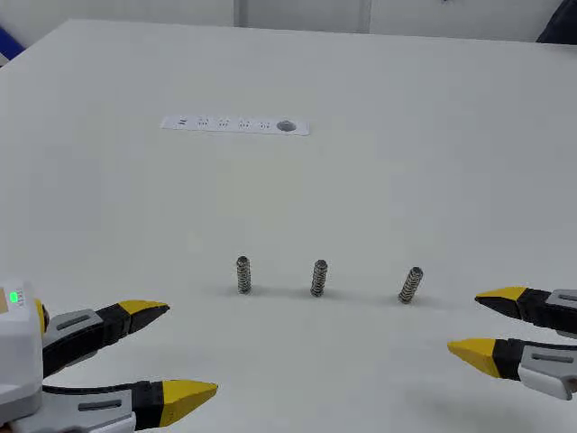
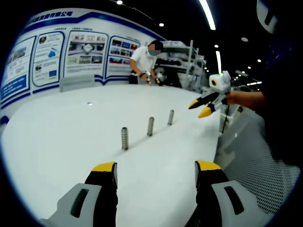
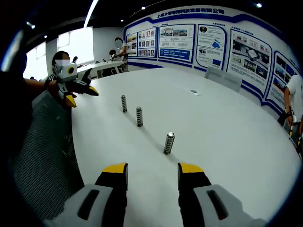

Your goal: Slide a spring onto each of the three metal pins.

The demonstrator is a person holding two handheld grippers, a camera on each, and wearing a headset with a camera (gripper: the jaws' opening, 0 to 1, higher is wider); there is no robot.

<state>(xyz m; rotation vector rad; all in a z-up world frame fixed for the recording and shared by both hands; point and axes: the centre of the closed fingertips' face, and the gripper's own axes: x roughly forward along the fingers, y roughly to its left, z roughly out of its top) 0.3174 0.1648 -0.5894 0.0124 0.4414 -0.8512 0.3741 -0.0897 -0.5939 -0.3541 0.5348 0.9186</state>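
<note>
Three springs stand on end in a row on a white table [image 1: 406, 135]. The middle spring [image 1: 319, 278] is upright and serves as the reference point. The first spring [image 1: 243, 274] stands beside it toward the left gripper's side, apart and also upright. The third spring [image 1: 410, 285] stands beside it toward the right gripper's side, apart and leaning slightly. Whether a pin runs inside each coil cannot be told clearly. The left gripper [image 1: 176, 352] hovers nearer the person than the middle spring and well off to the side beyond the first spring; its yellow-tipped jaws are spread, with only air between them. The right gripper [image 1: 476, 322] hovers on the opposite side of the middle spring, past the third spring; its jaws are likewise parted and hold nothing. Neither gripper touches a spring. A flat white power strip [image 1: 234, 124] lies on the table well beyond the middle spring, on the far side from the person. In the left gripper view a person [image 2: 142, 64] stands past the table's far edge.
</note>
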